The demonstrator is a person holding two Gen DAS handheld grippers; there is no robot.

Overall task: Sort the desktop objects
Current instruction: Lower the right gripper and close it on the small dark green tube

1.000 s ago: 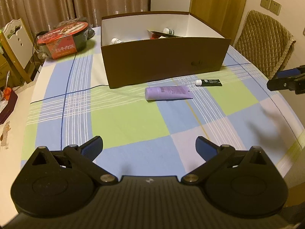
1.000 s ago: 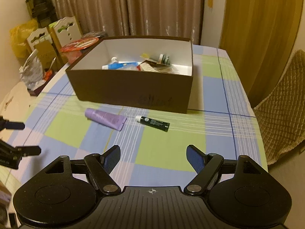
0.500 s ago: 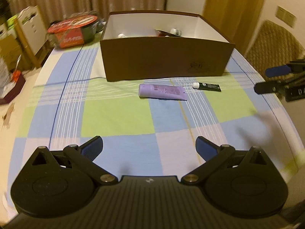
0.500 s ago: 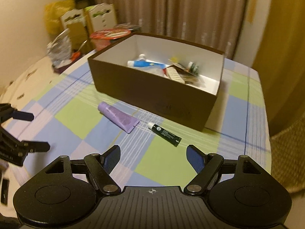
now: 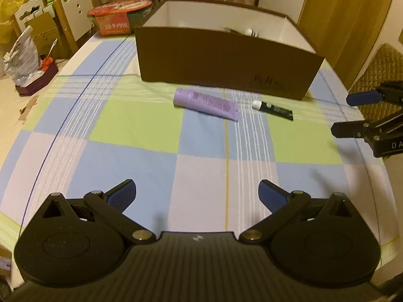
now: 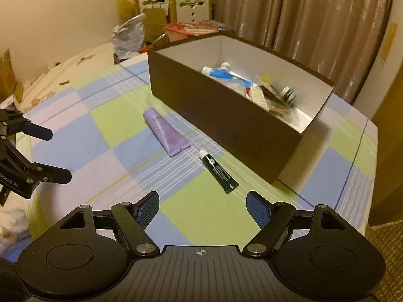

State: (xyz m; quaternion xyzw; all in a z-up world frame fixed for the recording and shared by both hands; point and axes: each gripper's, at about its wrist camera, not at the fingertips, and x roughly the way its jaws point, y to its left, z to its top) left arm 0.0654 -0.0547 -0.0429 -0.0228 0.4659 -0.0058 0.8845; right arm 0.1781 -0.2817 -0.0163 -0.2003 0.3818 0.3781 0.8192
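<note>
A purple tube (image 5: 206, 103) (image 6: 165, 131) lies on the checked tablecloth in front of a brown cardboard box (image 5: 226, 63) (image 6: 221, 115). A small dark tube with a white cap (image 5: 274, 110) (image 6: 218, 171) lies just to its right. The box holds a blue-and-white tube (image 6: 226, 74) and several other small items. My left gripper (image 5: 196, 186) (image 6: 59, 154) is open and empty, well short of the purple tube. My right gripper (image 6: 202, 196) (image 5: 343, 113) is also open and empty, its fingers just short of the dark tube.
A red-lidded noodle bowl (image 5: 121, 20) stands behind the box at the left. A crumpled plastic bag (image 5: 22, 58) and white chair backs (image 5: 73, 12) lie beyond the table's left edge. A padded chair (image 5: 377, 75) stands off the right edge.
The right gripper has come lower and closer to the dark tube, its view turning left. The left gripper's view has swung and neared the tubes. Both stay open; the tubes have not moved.
</note>
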